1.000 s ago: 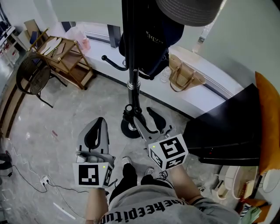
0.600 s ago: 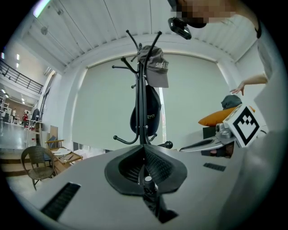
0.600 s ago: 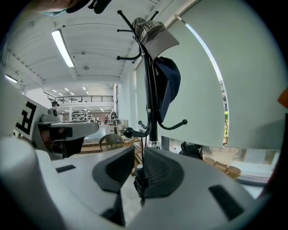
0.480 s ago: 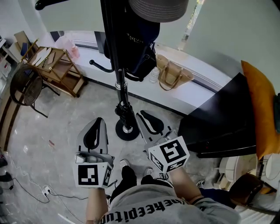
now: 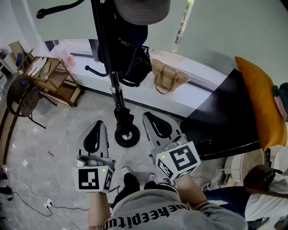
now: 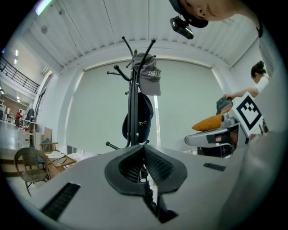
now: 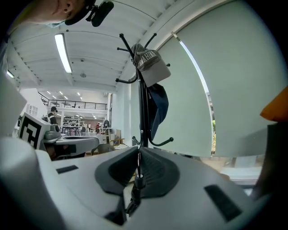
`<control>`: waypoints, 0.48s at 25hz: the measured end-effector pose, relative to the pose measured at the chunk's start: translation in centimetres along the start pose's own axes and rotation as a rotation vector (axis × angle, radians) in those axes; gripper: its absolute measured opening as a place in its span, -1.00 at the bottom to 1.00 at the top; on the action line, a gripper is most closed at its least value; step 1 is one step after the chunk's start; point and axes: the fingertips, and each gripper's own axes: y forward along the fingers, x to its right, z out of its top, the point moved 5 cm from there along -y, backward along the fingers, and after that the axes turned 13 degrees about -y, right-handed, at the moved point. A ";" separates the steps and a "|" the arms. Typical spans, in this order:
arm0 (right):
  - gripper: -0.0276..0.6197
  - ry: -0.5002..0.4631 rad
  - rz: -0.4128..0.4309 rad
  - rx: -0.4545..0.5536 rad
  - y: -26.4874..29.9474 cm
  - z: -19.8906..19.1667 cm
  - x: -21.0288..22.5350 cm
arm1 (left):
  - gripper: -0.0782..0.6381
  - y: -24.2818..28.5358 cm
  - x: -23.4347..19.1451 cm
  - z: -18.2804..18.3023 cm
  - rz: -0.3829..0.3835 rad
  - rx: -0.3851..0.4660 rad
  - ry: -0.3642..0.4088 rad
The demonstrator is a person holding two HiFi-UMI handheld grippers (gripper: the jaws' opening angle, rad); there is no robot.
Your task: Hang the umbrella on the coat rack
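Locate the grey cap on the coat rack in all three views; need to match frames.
Head view: grey cap at the top edge, just left of centre, seen from above and partly cut off.
Left gripper view: grey cap upper centre, hung on the top prongs.
Right gripper view: grey cap upper centre, on the top prongs.
Shared landmark: the black coat rack pole, directly beside or below the cap in each view.

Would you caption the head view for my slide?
Left tongs, right tongs, both shut, facing a coat rack with grey hat and dark bag.
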 end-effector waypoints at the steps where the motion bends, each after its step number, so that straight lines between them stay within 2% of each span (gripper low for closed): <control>1: -0.84 -0.002 -0.004 0.006 -0.3 0.3 0.0 | -0.74 -0.1 0.2 0.1 -0.004 0.003 0.001; 12: -0.84 0.008 -0.033 0.047 -3.1 1.6 0.3 | -0.74 -1.2 1.9 0.7 -0.033 0.027 0.011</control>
